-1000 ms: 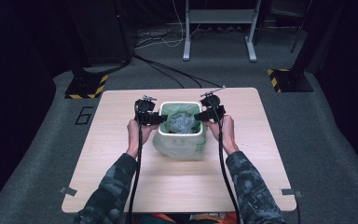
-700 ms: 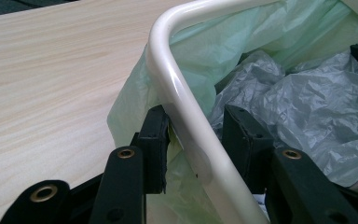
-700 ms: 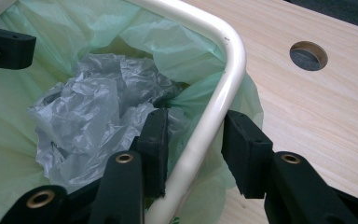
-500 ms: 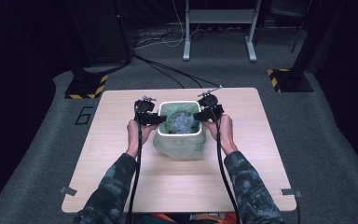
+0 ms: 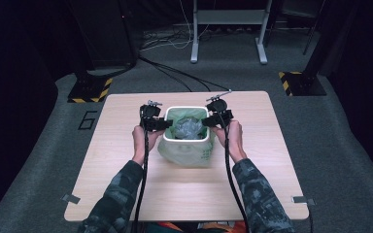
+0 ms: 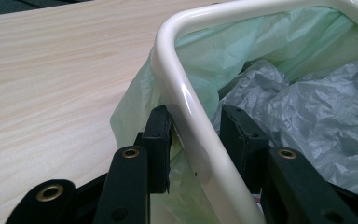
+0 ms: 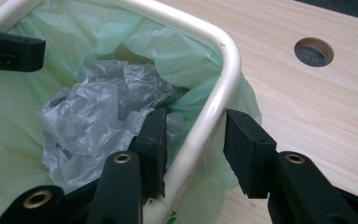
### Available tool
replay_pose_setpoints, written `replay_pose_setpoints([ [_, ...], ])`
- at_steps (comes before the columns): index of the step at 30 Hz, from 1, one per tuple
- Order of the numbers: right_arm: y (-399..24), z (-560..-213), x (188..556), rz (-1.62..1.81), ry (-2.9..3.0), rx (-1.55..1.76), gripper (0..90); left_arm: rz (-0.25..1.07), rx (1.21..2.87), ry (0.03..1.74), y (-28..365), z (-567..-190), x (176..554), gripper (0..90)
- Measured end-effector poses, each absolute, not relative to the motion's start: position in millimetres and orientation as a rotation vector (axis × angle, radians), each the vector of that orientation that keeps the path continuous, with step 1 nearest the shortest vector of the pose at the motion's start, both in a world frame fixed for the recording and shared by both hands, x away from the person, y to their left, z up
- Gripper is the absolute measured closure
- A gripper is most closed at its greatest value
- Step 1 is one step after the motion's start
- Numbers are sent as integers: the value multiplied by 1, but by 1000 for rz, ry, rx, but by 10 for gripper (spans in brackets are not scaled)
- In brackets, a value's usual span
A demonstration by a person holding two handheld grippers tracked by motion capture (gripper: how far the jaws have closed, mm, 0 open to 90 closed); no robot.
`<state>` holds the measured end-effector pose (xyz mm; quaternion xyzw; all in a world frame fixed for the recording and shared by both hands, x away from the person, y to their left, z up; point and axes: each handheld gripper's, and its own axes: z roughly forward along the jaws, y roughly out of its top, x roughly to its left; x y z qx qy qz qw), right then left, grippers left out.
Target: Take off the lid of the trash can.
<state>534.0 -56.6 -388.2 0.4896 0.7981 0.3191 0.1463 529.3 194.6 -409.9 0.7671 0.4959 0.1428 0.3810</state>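
A white bin (image 5: 186, 108) lined with a pale green bag (image 5: 187, 154) stands mid-table, with crumpled grey plastic (image 5: 188, 127) inside it. My left gripper (image 5: 162, 124) straddles the bin's left rim (image 6: 186, 107). One of its pads (image 6: 161, 140) lies against the bag outside, and the other sits inside with a gap to the rim. My right gripper (image 5: 209, 120) straddles the right rim (image 7: 205, 121) the same way. Its inner pad (image 7: 153, 140) is next to the rim, and the outer one stands off it. Both grippers (image 6: 196, 127) (image 7: 196, 127) are open around rim and bag.
The wooden table (image 5: 126, 145) has bare room on all sides of the bin, and a round hole (image 7: 313, 51) lies beyond the right gripper. Cables (image 5: 175, 73), a metal stand (image 5: 228, 19) and bases with hazard stripes (image 5: 90, 90) sit on the floor beyond the far edge.
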Motion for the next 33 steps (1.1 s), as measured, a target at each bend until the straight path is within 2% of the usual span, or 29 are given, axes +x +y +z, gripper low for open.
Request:
replay_pose_setpoints([
  [7,-58,-389,536,934,2290,1434,598,371,1960,1263,194,-410,529,638],
  [12,-52,-383,532,892,2233,1385,671,395,1974,1264,192,-410,529,630],
  [15,-55,-374,529,945,2211,1356,785,391,1971,1264,193,-410,529,642],
  [17,-56,-371,530,939,2245,1365,757,370,1954,1273,195,-410,530,651],
  [19,-58,-375,533,910,2258,1400,592,367,1948,1277,195,-410,529,650],
  [23,-63,-387,540,981,2298,1500,570,370,1947,1279,195,-410,529,648],
  [33,-47,-387,538,846,2294,1435,630,410,1979,1278,193,-409,529,647],
])
